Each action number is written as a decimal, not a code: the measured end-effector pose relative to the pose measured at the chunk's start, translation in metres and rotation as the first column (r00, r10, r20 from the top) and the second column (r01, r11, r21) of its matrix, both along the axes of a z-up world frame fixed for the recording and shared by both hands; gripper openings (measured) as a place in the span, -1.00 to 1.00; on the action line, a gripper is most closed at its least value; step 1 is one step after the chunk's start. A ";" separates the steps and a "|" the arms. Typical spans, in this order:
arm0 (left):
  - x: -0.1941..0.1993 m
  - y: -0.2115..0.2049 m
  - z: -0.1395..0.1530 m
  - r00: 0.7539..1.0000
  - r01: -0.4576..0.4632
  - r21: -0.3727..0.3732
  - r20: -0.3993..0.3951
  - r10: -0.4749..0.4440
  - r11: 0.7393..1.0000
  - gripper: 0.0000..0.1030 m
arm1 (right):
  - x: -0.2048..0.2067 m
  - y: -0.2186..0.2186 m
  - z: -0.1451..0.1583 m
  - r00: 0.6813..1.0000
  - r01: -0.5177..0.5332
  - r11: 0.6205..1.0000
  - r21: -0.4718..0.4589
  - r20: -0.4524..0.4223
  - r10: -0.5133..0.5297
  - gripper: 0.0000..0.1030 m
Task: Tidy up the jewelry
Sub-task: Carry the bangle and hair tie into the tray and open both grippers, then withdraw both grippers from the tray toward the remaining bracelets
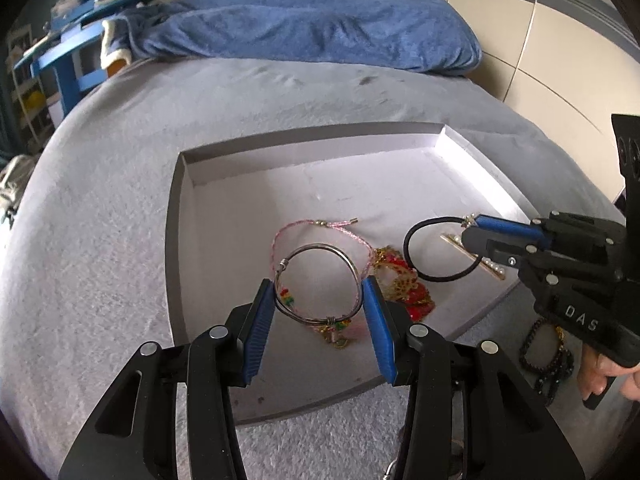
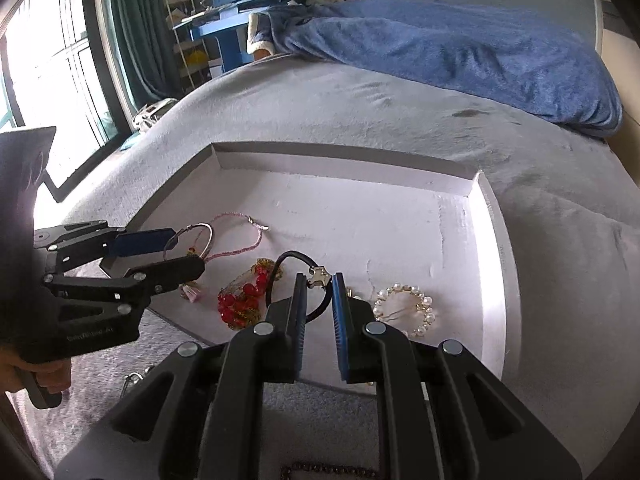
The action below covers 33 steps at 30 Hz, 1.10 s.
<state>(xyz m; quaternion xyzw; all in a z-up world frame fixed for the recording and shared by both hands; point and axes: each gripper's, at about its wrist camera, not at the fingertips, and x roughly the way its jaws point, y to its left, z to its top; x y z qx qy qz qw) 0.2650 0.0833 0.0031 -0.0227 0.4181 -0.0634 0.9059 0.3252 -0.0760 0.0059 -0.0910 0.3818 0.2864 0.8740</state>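
A shallow white tray (image 1: 312,148) (image 2: 340,164) lies on the grey bed. My left gripper (image 1: 318,284) (image 2: 186,250) is shut on a silver bangle (image 1: 320,246) (image 2: 208,236), one pad on each side of the ring, low over the tray's near left part. Over the tray's right side, my right gripper (image 2: 319,280) (image 1: 470,229) is shut on a black hair tie (image 2: 294,255) (image 1: 440,279) at its small star charm, and the loop hangs down to the tray floor.
In the tray lie a pink cord bracelet (image 1: 304,224) (image 2: 236,215), a red and gold bead piece (image 1: 404,280) (image 2: 240,304), a pearl bracelet (image 2: 428,302) and a pearl clip (image 1: 492,268). A black bead bracelet (image 1: 548,356) lies on the bed outside the tray. A blue blanket (image 1: 312,24) covers the far end.
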 end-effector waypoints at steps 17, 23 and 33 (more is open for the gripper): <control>-0.013 0.009 0.012 0.999 -0.045 -0.018 0.025 0.046 0.999 0.25 | -0.005 -0.006 0.005 1.000 0.008 1.000 0.015 0.006 -0.008 -0.73; -0.031 0.009 0.023 0.997 -0.057 -0.044 0.042 0.058 0.997 0.31 | -0.016 -0.017 0.014 0.999 0.030 0.999 0.040 0.020 -0.031 -0.54; -0.069 -0.006 0.031 0.998 -0.028 -0.036 0.052 0.030 0.999 0.50 | -0.042 -0.039 0.026 0.997 0.068 0.995 0.075 0.018 -0.069 -0.40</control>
